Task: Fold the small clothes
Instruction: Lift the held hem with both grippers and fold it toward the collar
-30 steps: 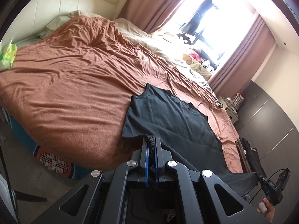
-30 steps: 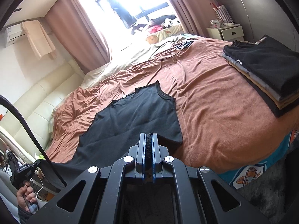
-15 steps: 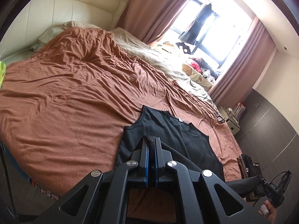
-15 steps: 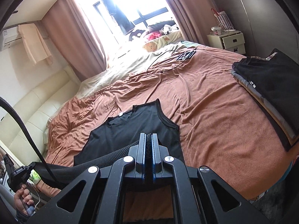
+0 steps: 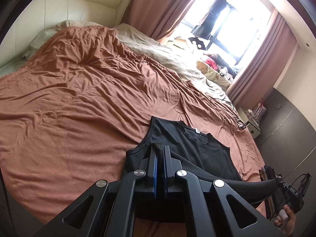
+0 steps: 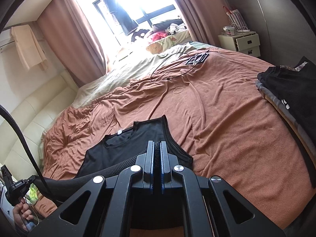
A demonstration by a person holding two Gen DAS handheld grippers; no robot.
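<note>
Bed (image 5: 83,102) fills both wrist views, spread with a rumpled rust-brown blanket (image 6: 227,106) and, farther toward the window (image 6: 138,6), a pale cream sheet (image 5: 162,53). A cream padded headboard (image 5: 65,9) rises along the bed's far left side, and dusty-pink curtains (image 5: 158,9) hang at the bright window beyond its far end.

On the bed's near part lies a black sleeveless top (image 5: 189,144), neck hole and white label pointing toward the window, its upper half flat on the blanket. Its hem (image 5: 227,181) is lifted off the bed and stretched as a taut band between the two tools.

A stack of folded clothes (image 6: 286,90), black on top with grey and tan layers under it, sits at the bed's right edge, well apart from the top. A white nightstand (image 6: 243,41) stands past the bed's far right corner, against a dark wall. A black cable (image 6: 169,69) loops over the blanket near the sheet, with a small dark gadget at its end; a teddy-print pillow (image 6: 156,47) rests by the window.

Left tongs (image 5: 159,152) are pressed together on one corner of the hem; right tongs (image 6: 157,150) are pressed together on the other corner, both raised above the bed's near edge. Each view catches the other tool at its margin, with the person's right hand (image 5: 286,219) and left hand (image 6: 21,215) gripping the handles.
</note>
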